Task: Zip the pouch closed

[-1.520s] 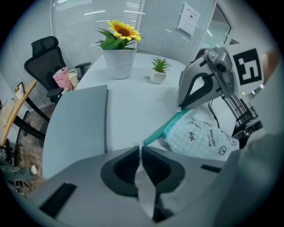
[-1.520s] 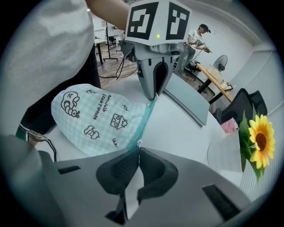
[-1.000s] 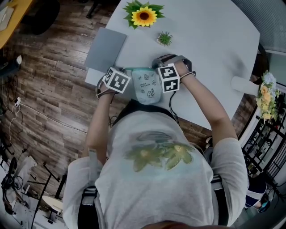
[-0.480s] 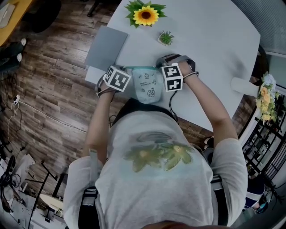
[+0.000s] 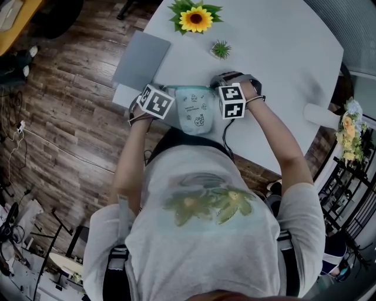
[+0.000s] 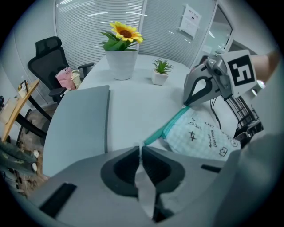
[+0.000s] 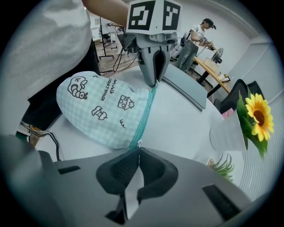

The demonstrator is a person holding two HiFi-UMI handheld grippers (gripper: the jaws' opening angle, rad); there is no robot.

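A pale green checked pouch (image 5: pixel 192 110) with black doodles lies on the white table (image 5: pixel 282 53) near its front edge, between my two grippers. Its teal zip (image 7: pixel 144 113) runs along the far edge. My left gripper (image 6: pixel 141 148) is shut on the zip's left end, at the pouch's corner. My right gripper (image 7: pixel 138 150) is shut on the small metal zip pull at the right end. Seen from each gripper view, the other gripper stands tip down on the far end of the zip. The marker cubes (image 5: pixel 232 101) hide both sets of jaws in the head view.
A grey flat pad (image 5: pixel 141 59) lies left of the pouch, overhanging the table's left edge. A potted sunflower (image 5: pixel 195 17) and a small green plant (image 5: pixel 221 50) stand behind. A white cylinder (image 5: pixel 320 113) sits at the right edge. A person (image 7: pixel 195 37) works at a distant desk.
My right gripper has edged slightly to the right along the zip. The left gripper has held its place on the pouch's left end.
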